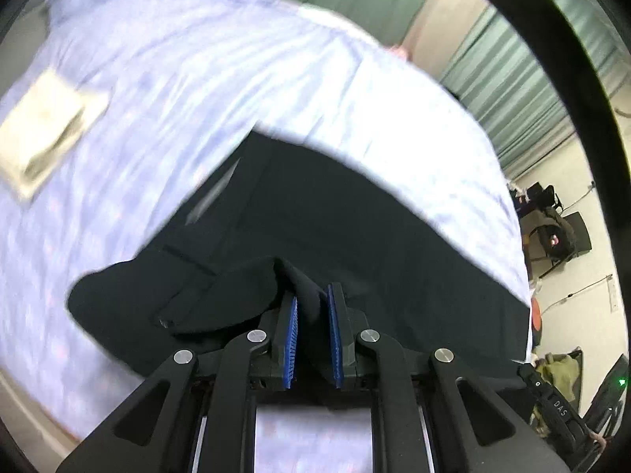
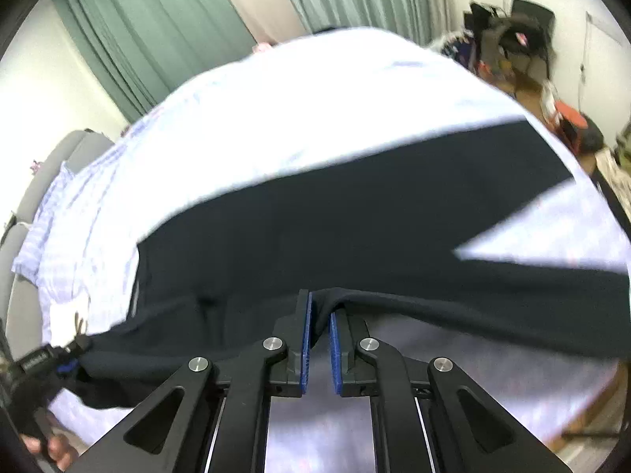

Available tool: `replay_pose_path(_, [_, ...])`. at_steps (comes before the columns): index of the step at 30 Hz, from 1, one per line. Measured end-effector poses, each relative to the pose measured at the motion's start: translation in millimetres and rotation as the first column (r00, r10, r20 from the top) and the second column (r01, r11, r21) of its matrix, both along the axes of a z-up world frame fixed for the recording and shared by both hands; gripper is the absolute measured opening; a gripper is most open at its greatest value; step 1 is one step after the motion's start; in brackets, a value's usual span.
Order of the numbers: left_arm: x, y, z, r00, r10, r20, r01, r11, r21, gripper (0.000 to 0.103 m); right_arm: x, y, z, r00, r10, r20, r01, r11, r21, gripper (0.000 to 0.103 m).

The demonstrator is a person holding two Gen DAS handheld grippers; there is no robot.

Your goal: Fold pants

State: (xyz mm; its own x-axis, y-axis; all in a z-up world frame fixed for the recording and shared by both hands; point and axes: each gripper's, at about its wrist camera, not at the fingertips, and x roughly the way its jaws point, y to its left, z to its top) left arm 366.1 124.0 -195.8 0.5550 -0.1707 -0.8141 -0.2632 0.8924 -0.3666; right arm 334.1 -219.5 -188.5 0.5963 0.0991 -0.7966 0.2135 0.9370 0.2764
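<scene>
We log the black pants (image 1: 355,213) lying on the bed (image 1: 197,79), spread over its pale lilac-and-white patterned sheet. In the right wrist view the two legs part toward 3 o'clock, with a wedge of sheet showing between them.

Left tool (image 1: 311,307): jaws narrow, blue pads (image 1: 292,339) clamped on a raised fold of black cloth, which bunches up toward 10 o'clock of the tips. Right tool (image 2: 320,307): jaws likewise narrow, pinching an edge of the pants that stretches taut from the tips toward 3 o'clock. Both tools point steeply down at the bed, and the gripped cloth stands lifted off the sheet.

In the right wrist view, at 8 o'clock, we see the other tool's tip gripping the same garment, and at the bottom-left edge part of a hand (image 2: 55,449) on its handle.

No containers in view. A folded cream cloth (image 1: 43,130) lies on the sheet at 9 o'clock in the left wrist view, well apart from the pants.

Beyond the bed: green curtains (image 2: 157,27) along the wall, and a cluttered corner with dark chairs and bags (image 2: 512,39) at 1 o'clock.

Both frames are motion-blurred; we cannot tell which part of the pants each tool holds. The far leg ends are cut off at the picture edge.
</scene>
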Motion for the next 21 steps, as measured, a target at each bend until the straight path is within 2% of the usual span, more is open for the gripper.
replay_pose_path(2, [35.8, -3.0, 7.6, 0.999, -0.019, 0.034, 0.018, 1.000, 0.018, 0.014, 37.8, 4.2, -1.3, 0.999, 0.029, 0.028, -0.028, 0.999, -0.023, 0.009])
replay_pose_path(6, [117.0, -14.5, 19.6, 0.994, -0.082, 0.068, 0.073, 0.989, 0.125, 0.014, 108.1, 10.9, -10.5, 0.994, 0.105, 0.037, -0.102, 0.992, -0.070, 0.009])
replay_pose_path(9, [169.8, -24.8, 19.8, 0.994, -0.099, 0.051, 0.084, 0.969, 0.232, 0.011, 156.3, 8.9, -17.2, 0.989, 0.151, 0.004, -0.149, 0.983, -0.110, 0.009])
replay_pose_path(12, [208.3, -23.7, 16.4, 0.995, -0.098, 0.020, 0.088, 0.956, 0.279, 0.013, 186.0, 12.1, -30.2, 0.984, 0.165, -0.059, -0.170, 0.982, -0.080, 0.013])
replay_pose_path(13, [215.3, -23.8, 18.1, 0.995, -0.095, 0.024, 0.083, 0.951, 0.297, 0.015, 197.9, 14.3, -35.4, 0.981, 0.169, -0.095, -0.176, 0.982, -0.072, 0.021])
replay_pose_path(14, [217.3, -22.6, 19.6, 0.995, -0.096, 0.030, 0.082, 0.946, 0.313, 0.027, 203.8, 17.5, -37.0, 0.979, 0.175, -0.102, -0.182, 0.981, -0.060, 0.030])
replay_pose_path(15, [217.8, -24.6, 23.0, 0.993, -0.109, 0.042, 0.089, 0.940, 0.328, 0.043, 207.1, 18.1, -38.2, 0.977, 0.187, -0.104, -0.192, 0.981, -0.037, 0.035])
replay_pose_path(17, [209.0, -27.0, 26.7, 0.989, -0.134, 0.059, 0.107, 0.935, 0.337, 0.053, 207.3, 23.8, -34.8, 0.975, 0.207, -0.077, -0.209, 0.978, -0.018, 0.070])
replay_pose_path(19, [194.8, -30.4, 29.5, 0.984, -0.168, 0.062, 0.136, 0.925, 0.356, 0.056, 192.9, 27.8, -20.7, 0.978, 0.207, -0.022, -0.208, 0.974, -0.086, 0.078])
replay_pose_path(21, [177.3, -32.6, 32.4, 0.978, -0.200, 0.052, 0.169, 0.919, 0.357, 0.060, 182.7, 30.7, -7.0, 0.974, 0.226, 0.014, -0.223, 0.968, -0.113, 0.078])
